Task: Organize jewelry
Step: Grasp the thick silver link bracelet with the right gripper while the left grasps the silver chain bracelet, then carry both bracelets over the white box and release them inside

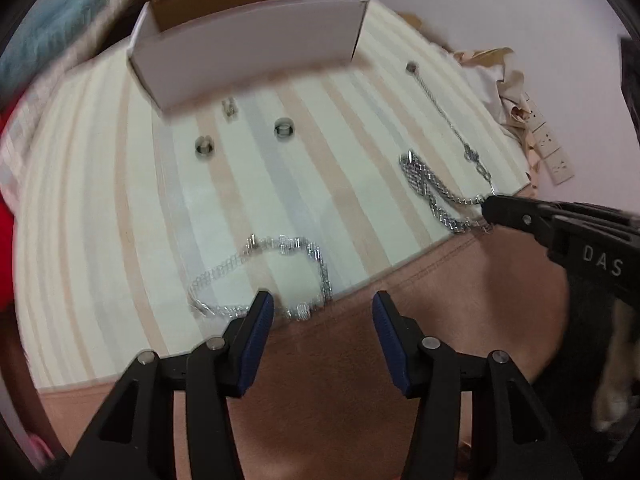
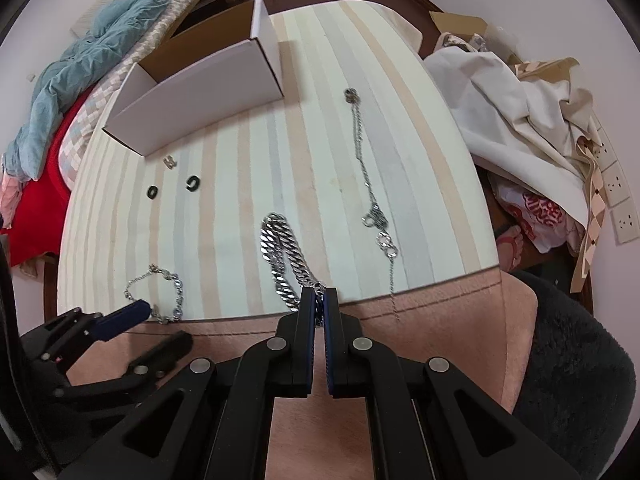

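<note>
A thick silver curb chain (image 2: 280,248) lies on the striped cloth; my right gripper (image 2: 319,294) is shut on its near end at the cloth's front edge. It also shows in the left wrist view (image 1: 424,184), with the right gripper (image 1: 486,210) at its end. My left gripper (image 1: 323,304) is open just above a sparkly silver bracelet (image 1: 280,276), which also shows in the right wrist view (image 2: 168,292). A thin long necklace (image 2: 362,168) lies to the right. Two dark rings (image 2: 192,183) and a small earring (image 2: 170,161) lie near a white open box (image 2: 208,92).
The striped cloth (image 2: 248,160) covers a table over a pink underlayer (image 2: 440,320). Bedding (image 2: 80,72) is piled to the left. Cloth bags (image 2: 512,112) and wall sockets (image 2: 620,200) are on the right. A dark fuzzy seat (image 2: 572,380) is at the lower right.
</note>
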The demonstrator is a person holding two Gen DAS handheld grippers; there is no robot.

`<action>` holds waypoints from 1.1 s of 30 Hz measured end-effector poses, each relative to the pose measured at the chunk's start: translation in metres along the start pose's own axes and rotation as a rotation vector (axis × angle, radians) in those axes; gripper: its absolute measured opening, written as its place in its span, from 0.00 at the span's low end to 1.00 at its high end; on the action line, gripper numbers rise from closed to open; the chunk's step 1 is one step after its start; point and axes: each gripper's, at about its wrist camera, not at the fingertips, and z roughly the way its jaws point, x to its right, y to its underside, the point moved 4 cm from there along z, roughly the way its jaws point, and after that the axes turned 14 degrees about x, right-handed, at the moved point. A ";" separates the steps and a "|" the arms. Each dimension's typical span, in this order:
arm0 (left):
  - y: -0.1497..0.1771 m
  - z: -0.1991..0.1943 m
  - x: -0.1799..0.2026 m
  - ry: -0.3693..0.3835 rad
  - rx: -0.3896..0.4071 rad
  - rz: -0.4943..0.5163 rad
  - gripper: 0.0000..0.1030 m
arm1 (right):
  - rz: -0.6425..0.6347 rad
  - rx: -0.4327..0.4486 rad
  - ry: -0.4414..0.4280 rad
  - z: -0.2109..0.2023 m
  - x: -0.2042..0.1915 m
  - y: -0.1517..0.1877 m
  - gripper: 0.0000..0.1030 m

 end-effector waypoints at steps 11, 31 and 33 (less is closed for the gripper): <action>-0.010 -0.019 -0.030 0.019 0.023 -0.145 0.00 | 0.033 0.017 -0.010 -0.007 0.007 -0.004 0.04; -0.102 -0.101 -0.067 0.006 0.248 -0.255 0.00 | 0.035 0.172 -0.180 -0.067 -0.040 -0.081 0.04; -0.114 -0.105 -0.070 0.001 0.263 -0.264 0.00 | 0.027 0.195 -0.191 -0.074 -0.046 -0.096 0.04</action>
